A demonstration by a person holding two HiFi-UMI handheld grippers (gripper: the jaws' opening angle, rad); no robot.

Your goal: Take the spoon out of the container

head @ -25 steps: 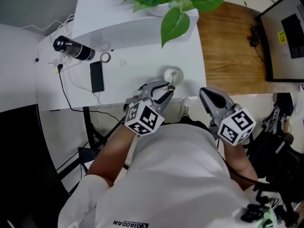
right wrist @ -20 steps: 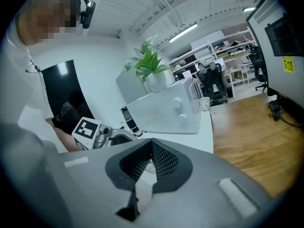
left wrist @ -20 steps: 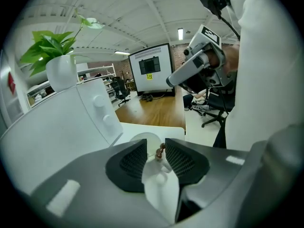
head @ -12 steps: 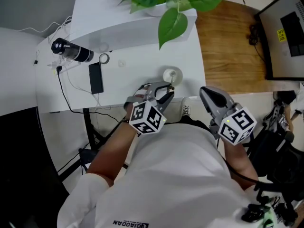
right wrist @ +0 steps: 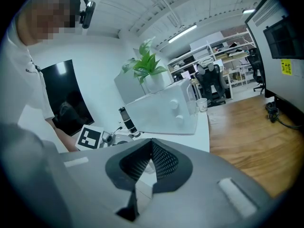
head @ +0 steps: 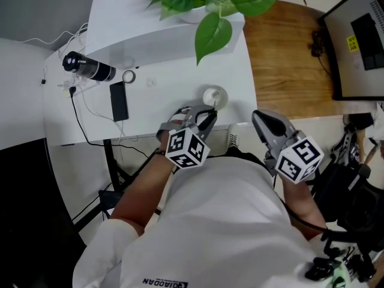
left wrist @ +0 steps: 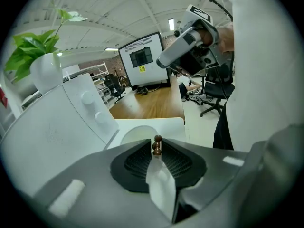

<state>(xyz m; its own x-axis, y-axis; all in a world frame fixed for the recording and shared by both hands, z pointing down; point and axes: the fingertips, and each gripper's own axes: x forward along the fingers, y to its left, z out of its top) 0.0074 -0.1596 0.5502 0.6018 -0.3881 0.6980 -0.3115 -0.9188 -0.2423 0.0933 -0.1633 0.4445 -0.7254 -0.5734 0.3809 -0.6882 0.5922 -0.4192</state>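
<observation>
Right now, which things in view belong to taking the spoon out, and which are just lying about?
Job: spoon; white container.
Lying about: black phone; black cylinder; small ring; cables; potted plant; monitor.

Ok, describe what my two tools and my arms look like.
Both the left tool and the right tool are grey moulded shells with tapering jaws lined by black dotted pads. Each carries a white cube with black square markers: the left cube and the right cube. I see no cables on them. The person wears a white short-sleeved shirt with small black lettering.
</observation>
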